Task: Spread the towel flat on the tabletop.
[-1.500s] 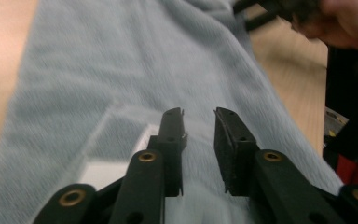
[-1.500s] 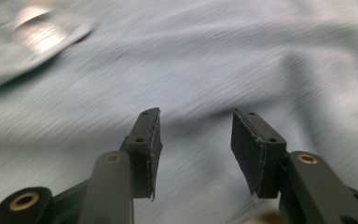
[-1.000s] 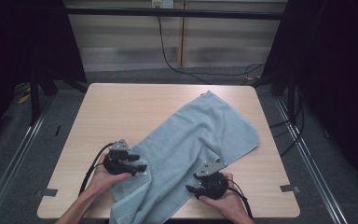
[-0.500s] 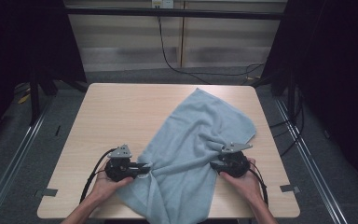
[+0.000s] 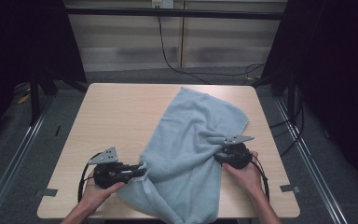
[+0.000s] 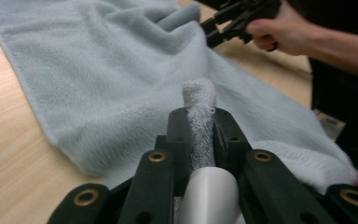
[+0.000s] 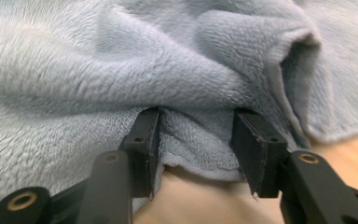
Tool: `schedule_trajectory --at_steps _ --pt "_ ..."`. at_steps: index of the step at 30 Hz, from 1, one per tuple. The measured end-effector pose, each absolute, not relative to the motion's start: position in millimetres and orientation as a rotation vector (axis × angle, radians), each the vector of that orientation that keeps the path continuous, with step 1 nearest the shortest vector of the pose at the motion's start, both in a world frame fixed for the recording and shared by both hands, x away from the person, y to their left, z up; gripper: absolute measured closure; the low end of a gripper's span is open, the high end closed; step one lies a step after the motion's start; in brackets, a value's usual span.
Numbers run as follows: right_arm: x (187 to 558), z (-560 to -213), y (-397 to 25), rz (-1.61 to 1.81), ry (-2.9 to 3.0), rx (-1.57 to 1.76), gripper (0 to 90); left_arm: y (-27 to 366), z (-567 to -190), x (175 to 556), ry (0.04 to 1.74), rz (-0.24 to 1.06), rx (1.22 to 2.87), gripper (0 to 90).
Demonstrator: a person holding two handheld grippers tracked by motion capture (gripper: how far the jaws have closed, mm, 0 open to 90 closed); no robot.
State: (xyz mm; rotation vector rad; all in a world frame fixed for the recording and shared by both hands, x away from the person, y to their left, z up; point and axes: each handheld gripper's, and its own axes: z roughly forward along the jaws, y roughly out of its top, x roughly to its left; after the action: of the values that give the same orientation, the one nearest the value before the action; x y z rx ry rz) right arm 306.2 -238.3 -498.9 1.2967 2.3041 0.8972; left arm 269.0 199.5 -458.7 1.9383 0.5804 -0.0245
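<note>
since a moment ago the right claw [image 5: 221, 156] has moved out to the towel's [image 5: 191, 140] right edge, jaws spread around it (not yet pinching), while the left claw [image 5: 142, 171] pinches the opposite edge on the bench [image 5: 116, 112], ready to stretch.

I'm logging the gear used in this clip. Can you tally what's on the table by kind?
Pale blue terry towel, rumpled, lying on the light wooden table: 1
Black two-jaw grippers held by the person: 2, namely the left gripper, shut on a towel edge, and the right gripper, open astride a fold
Total: 3
</note>
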Motion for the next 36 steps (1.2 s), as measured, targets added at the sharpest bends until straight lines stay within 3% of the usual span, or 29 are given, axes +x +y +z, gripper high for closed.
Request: schedule_trajectory --at_steps 5,7,11,15,27,29,32,34,36 --pt "311.2 -499.8 -250.0 0.897 2.269 1.350 51.3 210.7 -457.1 242.2 0.534 -0.086 1.928 82.4" --pt "309.6 -499.1 -249.4 0.901 2.268 1.358 45.9 215.9 -461.0 228.3 0.525 -0.087 1.941 81.3" --pt "300.2 -491.5 -245.5 0.986 2.290 1.345 42.0 229.6 -464.5 216.3 0.518 -0.119 1.944 70.5" --pt "281.8 -482.2 -234.8 1.039 2.353 1.286 42.0 240.7 -457.6 228.7 0.540 -0.129 1.860 57.6" --pt "240.7 -497.2 -213.5 0.964 2.454 1.135 42.6 215.3 -459.4 306.5 0.641 -0.023 1.921 52.3" --pt "239.4 -496.8 -212.5 0.972 2.460 1.129 49.2 206.0 -467.0 311.9 0.646 -0.012 1.964 51.2" --pt "237.7 -496.5 -212.5 0.996 2.465 1.116 67.5 187.0 -485.5 317.8 0.642 0.014 2.104 52.1" --pt "236.1 -495.7 -213.2 1.002 2.478 1.118 79.0 178.7 -497.0 318.6 0.648 0.063 2.186 58.4" --pt "233.3 -495.5 -214.0 1.006 2.476 1.132 81.8 175.6 -502.8 314.3 0.613 0.115 2.222 68.4"
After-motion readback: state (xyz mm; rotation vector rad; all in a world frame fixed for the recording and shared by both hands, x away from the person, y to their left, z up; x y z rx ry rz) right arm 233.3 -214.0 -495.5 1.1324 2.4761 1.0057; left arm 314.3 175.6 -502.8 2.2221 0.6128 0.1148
